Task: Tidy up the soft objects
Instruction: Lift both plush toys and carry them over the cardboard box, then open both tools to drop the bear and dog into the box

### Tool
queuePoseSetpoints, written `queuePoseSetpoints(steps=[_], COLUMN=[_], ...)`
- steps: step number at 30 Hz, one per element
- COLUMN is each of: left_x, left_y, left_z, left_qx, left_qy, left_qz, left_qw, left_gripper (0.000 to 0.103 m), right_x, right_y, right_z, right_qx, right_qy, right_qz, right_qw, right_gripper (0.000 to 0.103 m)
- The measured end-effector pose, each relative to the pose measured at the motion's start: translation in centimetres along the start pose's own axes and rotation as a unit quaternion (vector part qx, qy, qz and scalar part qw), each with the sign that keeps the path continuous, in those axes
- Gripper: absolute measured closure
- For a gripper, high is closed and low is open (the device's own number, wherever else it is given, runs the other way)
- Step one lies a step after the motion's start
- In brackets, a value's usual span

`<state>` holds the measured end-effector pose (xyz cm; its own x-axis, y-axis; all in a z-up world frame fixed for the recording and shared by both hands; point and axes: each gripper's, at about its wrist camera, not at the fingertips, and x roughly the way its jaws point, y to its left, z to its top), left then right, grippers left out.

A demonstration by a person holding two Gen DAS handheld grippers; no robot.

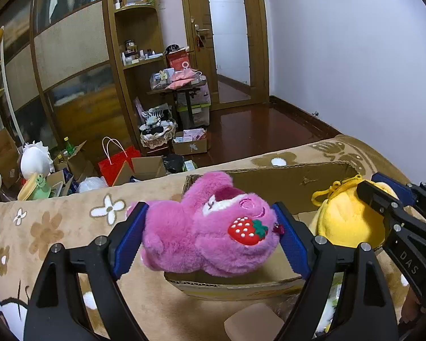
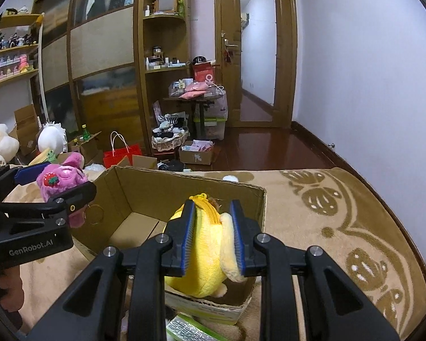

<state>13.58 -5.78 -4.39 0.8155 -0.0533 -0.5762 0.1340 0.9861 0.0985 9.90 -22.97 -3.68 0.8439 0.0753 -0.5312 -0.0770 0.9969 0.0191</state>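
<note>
Both grippers were loaded at this point. My left gripper (image 1: 210, 236) was clamped on the pink plush bear (image 1: 210, 233), blue pads pressed into its sides, strawberry patch facing the camera. It sat above the near-left edge of the cardboard box (image 1: 269, 182), partly over the rim and not down inside. From the right wrist view the bear (image 2: 59, 182) looked level with or above the box's left wall.

My right gripper (image 2: 213, 238) was squeezing the yellow plush (image 2: 204, 255), zipper and yellow clip loop on top. Its lower end appeared to sit inside the box (image 2: 156, 187) by the near wall; I couldn't tell whether it touched the floor.

The box rested on the tan floral blanket (image 1: 56, 227).

My read: placement step, both toys going into the box. The yellow one looked closest to release. Next move would call for lowering it until it rested, then opening the right fingers and backing out straight. The bear needed shifting inward past the rim before letting go, else it could tip out onto the blanket. The grippers were close together, so stagger the drops.
</note>
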Motion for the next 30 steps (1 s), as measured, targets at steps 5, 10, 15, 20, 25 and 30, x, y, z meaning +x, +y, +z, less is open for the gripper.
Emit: queuePoseSetpoints(steps=[5, 10, 15, 20, 25, 30], left_x=[0.0, 0.3, 0.6, 0.8, 0.7, 0.1], left_y=[-0.1, -0.5, -0.9, -0.9, -0.4, 0.3], left_z=[0.0, 0.0, -0.2, -0.2, -0.2, -0.5], left_qx=[-0.005, 0.002, 0.008, 0.01, 0.004, 0.003], left_qy=[-0.007, -0.002, 0.006, 0.012, 0.022, 0.041], left_qz=[-0.01, -0.006, -0.011, -0.005, 0.014, 0.028], left_qw=[0.9999, 1.0, 0.9999, 0.9999, 0.9996, 0.9988], left_gripper=[0.018, 0.014, 0.01, 0.005, 0.004, 0.004], right_x=[0.1, -0.1, 0.0, 0.0, -0.7, -1.7], right_y=[0.0, 0.3, 0.2, 0.0, -0.2, -0.4], right_z=[-0.1, -0.3, -0.5, -0.5, -0.2, 0.1], right_qx=[-0.001, -0.004, 0.004, 0.012, 0.023, 0.036], right_qy=[0.0, 0.002, 0.013, 0.015, 0.008, 0.005], right_qz=[0.001, 0.006, 0.018, 0.025, 0.028, 0.036], right_qw=[1.0, 1.0, 1.0, 0.999, 0.999, 0.999], right_gripper=[0.077, 0.076, 0.073, 0.056, 0.037, 0.021])
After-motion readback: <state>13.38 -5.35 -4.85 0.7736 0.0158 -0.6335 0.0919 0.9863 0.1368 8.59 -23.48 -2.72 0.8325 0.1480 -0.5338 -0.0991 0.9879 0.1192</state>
